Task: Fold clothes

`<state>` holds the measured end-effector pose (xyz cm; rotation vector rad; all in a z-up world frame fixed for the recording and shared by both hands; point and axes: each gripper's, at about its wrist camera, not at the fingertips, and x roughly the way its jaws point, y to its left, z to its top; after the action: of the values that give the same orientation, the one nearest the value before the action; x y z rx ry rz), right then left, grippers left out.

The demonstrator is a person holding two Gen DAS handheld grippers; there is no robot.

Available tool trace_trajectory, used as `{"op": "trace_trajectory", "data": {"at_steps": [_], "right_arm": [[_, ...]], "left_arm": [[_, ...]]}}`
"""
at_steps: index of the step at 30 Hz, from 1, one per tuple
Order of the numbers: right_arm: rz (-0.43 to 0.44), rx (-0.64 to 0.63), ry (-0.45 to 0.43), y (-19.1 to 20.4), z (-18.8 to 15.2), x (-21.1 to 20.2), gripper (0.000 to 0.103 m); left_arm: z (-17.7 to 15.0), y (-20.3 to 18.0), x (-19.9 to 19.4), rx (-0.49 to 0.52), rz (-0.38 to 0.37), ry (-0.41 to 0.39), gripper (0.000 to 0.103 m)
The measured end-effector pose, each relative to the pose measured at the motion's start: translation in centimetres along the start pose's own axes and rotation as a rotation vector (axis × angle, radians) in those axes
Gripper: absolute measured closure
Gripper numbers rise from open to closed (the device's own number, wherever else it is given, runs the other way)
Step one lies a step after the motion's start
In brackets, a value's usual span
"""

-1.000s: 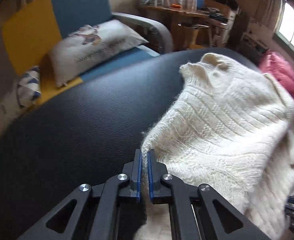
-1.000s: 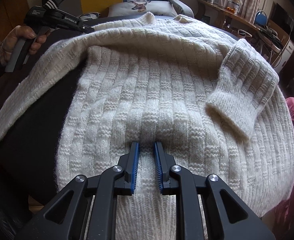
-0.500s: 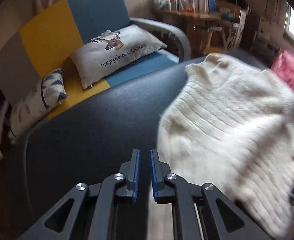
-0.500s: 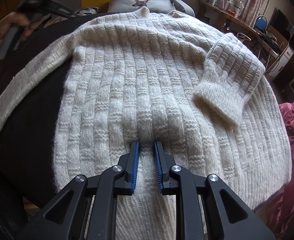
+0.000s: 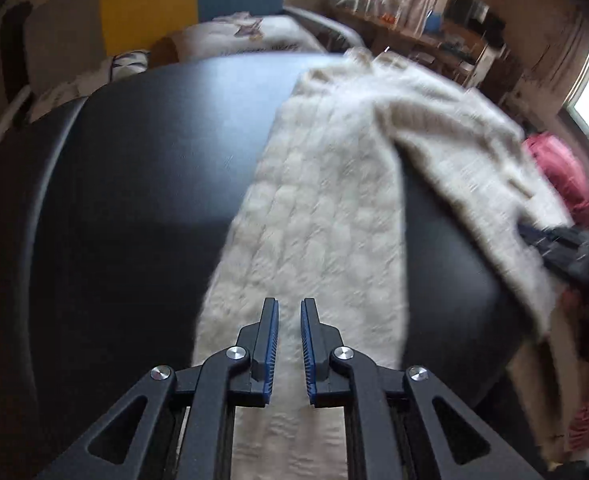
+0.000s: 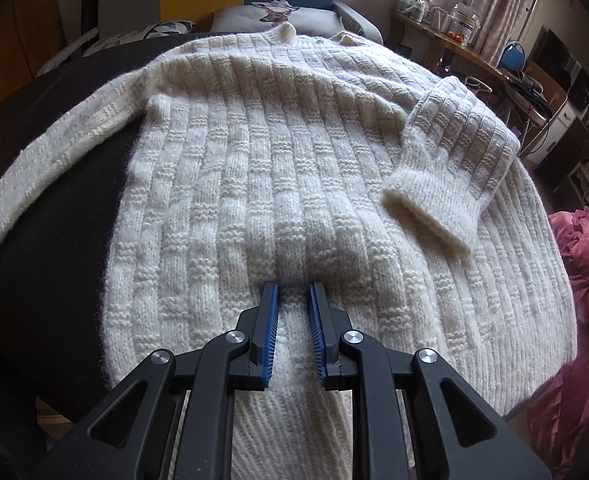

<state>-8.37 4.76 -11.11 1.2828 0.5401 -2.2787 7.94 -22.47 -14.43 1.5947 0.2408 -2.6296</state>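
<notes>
Cream knit sweater (image 6: 294,184) hem between right jaws

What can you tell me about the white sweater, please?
The sweater is a cream, fuzzy, chunky knit with ribbed and basket-weave bands. It lies flat on the black table, neck away from the right camera. One sleeve is folded onto the body, cuff up; the other stretches out across the table. The right gripper rests at its hem.

No legible text (pillow print blurred)
</notes>
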Motion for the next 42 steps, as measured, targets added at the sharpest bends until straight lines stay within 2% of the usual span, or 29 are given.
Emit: {"op": "trace_trajectory", "data": {"at_steps": [3,6,7,9,10,12,15,16,19,22,25,27,29,30,32,34,35,38,40,42], "right_arm": [[0.008,0.025,0.0,-0.1,-0.2,0.0,0.086],[0.038,0.043,0.01,-0.6,-0.2,0.0,0.086],[0.043,0.045,0.017,-0.6,-0.1,0.0,0.086],[0.041,0.031,0.028,-0.5,0.1,0.1,0.086],[0.039,0.023,0.033,-0.4,0.2,0.1,0.086],[0.042,0.016,0.044,-0.4,0.5,0.1,0.086],[0.111,0.046,0.086,-0.8,1.5,-0.3,0.085],[0.145,0.053,0.071,-0.8,2.0,-0.9,0.085],[0.242,0.055,-0.028,-0.1,4.6,-3.3,0.085],[0.308,0.038,-0.066,1.4,7.9,-3.3,0.085],[0.297,-0.008,-0.023,3.1,10.1,-0.6,0.085],[0.267,-0.033,0.043,3.9,10.6,2.0,0.085],[0.246,-0.069,0.13,4.4,9.9,4.4,0.085],[0.241,-0.087,0.135,4.6,9.4,4.8,0.085],[0.28,-0.074,0.129,4.4,8.4,4.4,0.085],[0.315,-0.066,0.125,4.5,7.3,4.0,0.085],[0.308,-0.08,0.109,4.7,6.9,3.8,0.085],[0.303,-0.043,0.093,4.7,6.5,4.0,0.085],[0.313,-0.013,0.093,4.9,6.5,4.2,0.083],[0.313,-0.017,0.098,5.5,6.7,4.3,0.083]], "left_arm": [[-0.1,1.8,-0.3,-0.051,0.016,-0.028,0.09],[0.0,4.3,-0.7,-0.107,0.089,-0.033,0.09],[0.2,5.2,-1.0,-0.131,0.088,-0.029,0.09],[0.4,6.3,-1.7,-0.173,0.048,-0.007,0.09],[0.3,6.4,-2.1,-0.18,0.052,-0.002,0.09],[0.3,5.8,-3.4,-0.161,0.066,-0.039,0.09],[0.5,4.3,-5.3,-0.143,-0.023,-0.101,0.088],[0.6,3.8,-5.7,-0.132,-0.045,-0.117,0.088],[1.6,3.0,-4.8,-0.094,-0.044,-0.11,0.088],[2.7,4.0,-2.2,-0.106,-0.031,-0.067,0.088],[3.1,5.7,-0.2,-0.147,0.004,-0.013,0.088],[3.1,6.4,0.4,-0.161,-0.017,-0.021,0.088],[3.0,7.2,0.3,-0.178,-0.034,-0.019,0.088],[3.0,7.5,0.2,-0.176,-0.031,-0.022,0.088],[3.0,7.9,0.2,-0.17,-0.012,-0.031,0.088],[3.0,8.5,0.1,-0.255,0.04,-0.033,0.088],[3.1,8.8,0.1,-0.264,0.039,-0.031,0.088],[3.3,9.1,-0.1,-0.255,0.056,-0.014,0.088],[3.6,9.0,-0.2,-0.237,0.124,-0.004,0.088],[3.5,9.3,-0.4,-0.239,0.142,0.005,0.088]]}}
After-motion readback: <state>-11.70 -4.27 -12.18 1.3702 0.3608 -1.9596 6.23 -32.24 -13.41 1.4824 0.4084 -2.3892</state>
